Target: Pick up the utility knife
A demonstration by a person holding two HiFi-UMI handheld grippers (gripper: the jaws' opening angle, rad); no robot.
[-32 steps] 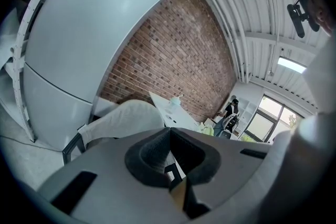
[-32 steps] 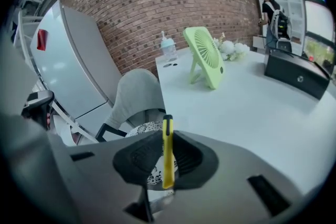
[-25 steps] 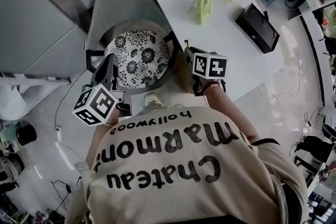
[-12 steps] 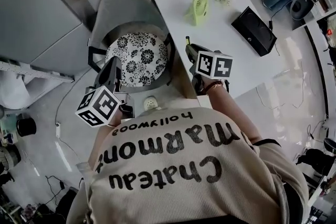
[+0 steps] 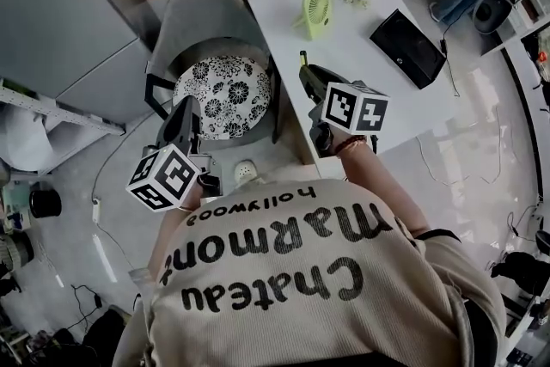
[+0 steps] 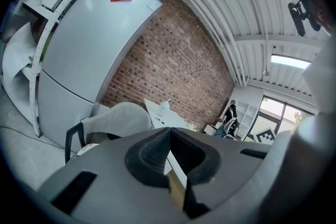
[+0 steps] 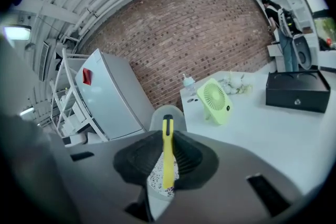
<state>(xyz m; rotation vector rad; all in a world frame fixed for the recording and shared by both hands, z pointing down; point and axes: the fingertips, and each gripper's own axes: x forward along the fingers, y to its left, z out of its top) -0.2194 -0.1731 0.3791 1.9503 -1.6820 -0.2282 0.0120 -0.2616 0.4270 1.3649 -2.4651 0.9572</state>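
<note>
Two grippers in the air, so going left to right. Left gripper [image 5: 184,112] off by the chair [image 5: 225,90], fingers [image 6: 149,152] pinched together at the tips on nothing, only a sliver of table edge peeking through lower down. Well apart from the action, so out of the running.

Moving right: right gripper [image 5: 307,75] clamped on the knife [image 7: 167,152], fingers [image 7: 139,157] pressing its flat yellow sides. Long axis straight along the fingers, dark tip poking out past them toward the brick wall [image 7: 199,23], back end tucked between the pads. Held up at the near edge of the table [image 5: 361,56], seemingly clear of the top.

Further right: fan [image 5: 314,10] and black box [image 5: 406,47], both well away.

Looks like the pick is basically done. Only thing to mind now: keeping that squeeze steady to stop any lengthwise slide.
</note>
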